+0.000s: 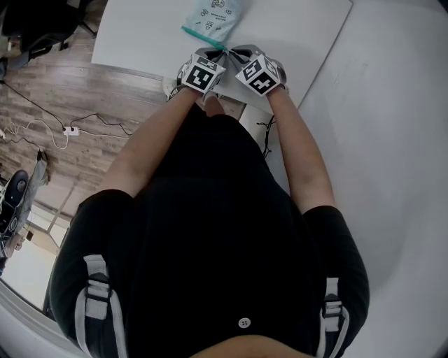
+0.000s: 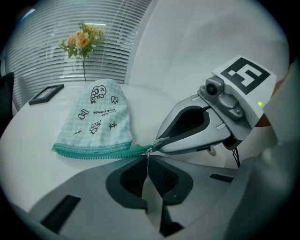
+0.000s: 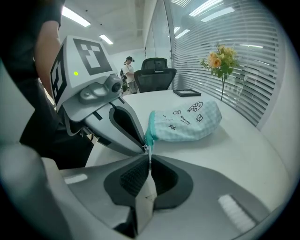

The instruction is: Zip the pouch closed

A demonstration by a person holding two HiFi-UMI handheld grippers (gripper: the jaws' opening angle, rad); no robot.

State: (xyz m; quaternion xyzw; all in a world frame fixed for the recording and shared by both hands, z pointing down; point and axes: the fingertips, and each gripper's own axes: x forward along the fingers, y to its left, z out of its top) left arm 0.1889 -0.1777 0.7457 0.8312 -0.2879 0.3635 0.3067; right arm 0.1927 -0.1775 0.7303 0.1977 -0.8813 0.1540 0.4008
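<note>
A pale checked pouch (image 1: 210, 15) with black doodles and a teal zipper edge (image 2: 91, 151) lies flat on the white table (image 1: 294, 28). Both grippers meet at the zipper's near end. My left gripper (image 1: 218, 53) is shut, with the teal end of the zipper tape (image 2: 138, 150) running into its tips (image 2: 148, 157). My right gripper (image 1: 235, 53) comes in from the other side, also shut, its tips (image 2: 158, 143) pinching the small metal zipper pull (image 3: 148, 149). In the right gripper view the pouch (image 3: 187, 119) lies just beyond the joined tips.
A vase of flowers (image 2: 82, 40) and a flat black frame (image 2: 46, 93) stand at the back of the table near the window blinds. An office chair (image 3: 157, 75) and a person (image 3: 127, 70) are farther off. Cables (image 1: 70, 129) lie on the wooden floor to the left.
</note>
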